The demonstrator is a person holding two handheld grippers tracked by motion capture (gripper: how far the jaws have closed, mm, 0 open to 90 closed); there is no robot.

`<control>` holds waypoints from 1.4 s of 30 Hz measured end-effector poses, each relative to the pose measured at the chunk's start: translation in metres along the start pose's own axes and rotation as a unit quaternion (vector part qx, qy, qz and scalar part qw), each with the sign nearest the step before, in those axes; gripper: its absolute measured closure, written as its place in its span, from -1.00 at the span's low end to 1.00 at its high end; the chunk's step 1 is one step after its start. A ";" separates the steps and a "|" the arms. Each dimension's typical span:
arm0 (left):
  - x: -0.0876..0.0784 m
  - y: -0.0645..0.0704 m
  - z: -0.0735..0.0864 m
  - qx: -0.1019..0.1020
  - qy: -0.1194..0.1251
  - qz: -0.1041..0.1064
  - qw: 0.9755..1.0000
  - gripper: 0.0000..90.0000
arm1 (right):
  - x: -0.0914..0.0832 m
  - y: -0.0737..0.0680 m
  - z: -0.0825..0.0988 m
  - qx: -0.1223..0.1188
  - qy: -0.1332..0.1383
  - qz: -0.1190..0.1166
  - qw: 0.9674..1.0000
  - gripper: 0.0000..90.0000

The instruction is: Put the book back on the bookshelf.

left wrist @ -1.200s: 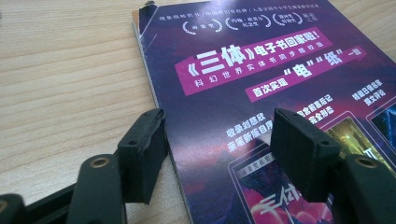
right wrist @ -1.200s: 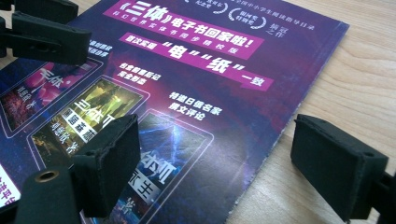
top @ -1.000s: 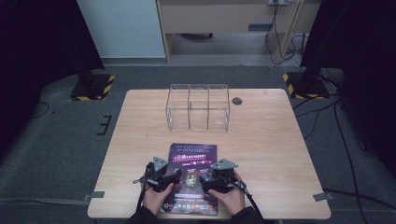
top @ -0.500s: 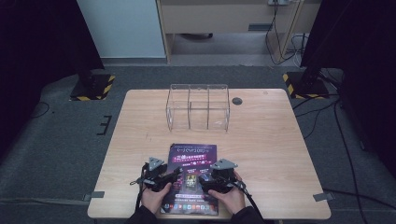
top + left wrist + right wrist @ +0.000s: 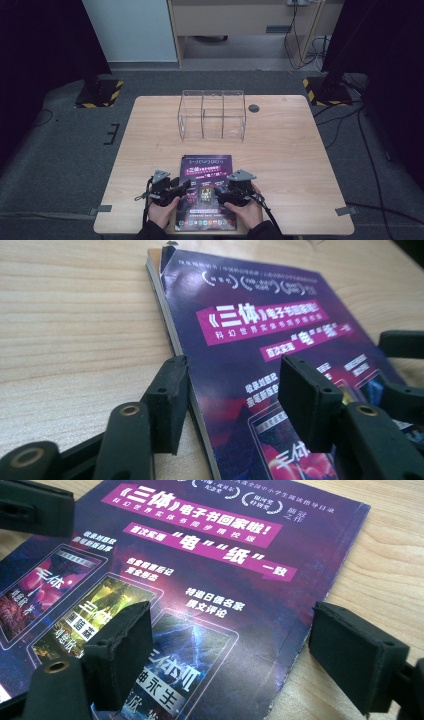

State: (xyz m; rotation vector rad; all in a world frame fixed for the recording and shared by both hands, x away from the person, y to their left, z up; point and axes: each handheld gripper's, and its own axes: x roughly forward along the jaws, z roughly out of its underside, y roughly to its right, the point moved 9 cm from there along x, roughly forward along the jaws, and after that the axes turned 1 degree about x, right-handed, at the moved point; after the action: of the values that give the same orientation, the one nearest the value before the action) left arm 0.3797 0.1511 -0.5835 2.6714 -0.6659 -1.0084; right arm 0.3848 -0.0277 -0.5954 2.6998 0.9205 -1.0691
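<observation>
A purple magazine (image 5: 207, 167) with white and pink print lies flat near the table's front edge. My left gripper (image 5: 181, 189) is open low over the magazine's (image 5: 260, 330) left edge, one finger on the wood side, the other above the cover. My right gripper (image 5: 220, 192) is open too, straddling the magazine's (image 5: 200, 565) right edge, with one finger over the cover and one over bare wood. In the left gripper view my left gripper (image 5: 232, 390) has nothing clamped; the same holds for my right gripper (image 5: 235, 645). A hand holds each gripper.
A clear plastic divided box (image 5: 212, 115) stands at the table's middle back. A small dark round hole (image 5: 254, 108) sits to its right. The wooden table (image 5: 300, 150) has bare surface on both sides of the magazine. Dark carpet and cables surround it.
The left gripper has shifted slightly right, onto the magazine's left edge. The right gripper stays almost still.
</observation>
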 end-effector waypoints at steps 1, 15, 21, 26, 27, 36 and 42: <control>-0.003 0.001 -0.002 -0.003 0.010 0.010 1.000 0.04 | 0.000 0.000 0.000 0.003 -0.001 0.000 1.000 -0.60; -0.011 0.021 -0.011 -0.001 0.033 0.109 0.993 0.00 | -0.001 0.002 0.000 0.005 0.002 -0.005 1.000 -0.55; 0.004 0.036 0.006 0.064 -0.016 0.079 0.995 -0.02 | -0.002 0.002 0.000 0.007 0.004 -0.010 1.000 -0.54; 0.006 0.032 0.007 0.060 -0.029 0.068 0.995 0.08 | -0.002 0.002 0.000 0.007 0.004 -0.010 1.000 -0.54; 0.007 0.031 0.007 0.061 -0.036 0.065 0.995 0.11 | -0.002 0.002 0.000 0.007 0.004 -0.010 1.000 -0.53; 0.006 0.025 0.003 0.046 -0.047 0.058 0.996 0.59 | -0.002 0.003 0.000 0.006 0.004 -0.005 1.000 -0.50; 0.002 0.030 -0.001 0.054 -0.040 0.063 0.996 0.81 | -0.002 0.003 0.000 0.009 0.007 -0.011 1.000 -0.51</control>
State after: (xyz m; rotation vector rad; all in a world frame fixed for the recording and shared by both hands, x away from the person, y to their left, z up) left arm 0.3715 0.1242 -0.5735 2.6512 -0.9177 -1.0784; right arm 0.3857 -0.0312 -0.5940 2.7206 0.9484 -1.0700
